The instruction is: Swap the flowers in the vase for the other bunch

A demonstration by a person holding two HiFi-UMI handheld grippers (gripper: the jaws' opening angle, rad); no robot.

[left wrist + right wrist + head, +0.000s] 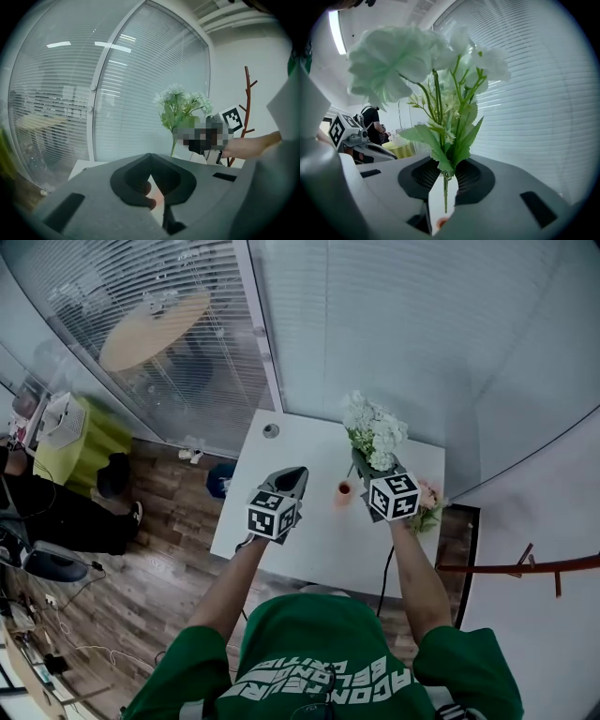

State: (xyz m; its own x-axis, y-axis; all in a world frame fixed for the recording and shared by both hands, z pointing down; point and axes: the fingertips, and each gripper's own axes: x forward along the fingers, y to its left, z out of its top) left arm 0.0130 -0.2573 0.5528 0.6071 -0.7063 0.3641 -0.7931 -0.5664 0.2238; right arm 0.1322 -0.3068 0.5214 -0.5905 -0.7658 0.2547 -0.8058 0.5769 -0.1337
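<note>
While right tongs (445, 166) pinch white bunch (431, 65) by stems, blooms stand upright, stem end free, out of vase (344, 490). Vase small, orange, on table (319, 549), at 9 o'clock from right tongs, between both tongs. Pink bunch (429, 501) lies on table at 3 o'clock from right tongs. Left tongs (150, 157) closed tip to tip, empty, at 9 o'clock from vase.

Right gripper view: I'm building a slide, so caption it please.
Right gripper clamps the green stems of a white flower bunch, upright before window blinds.
</note>
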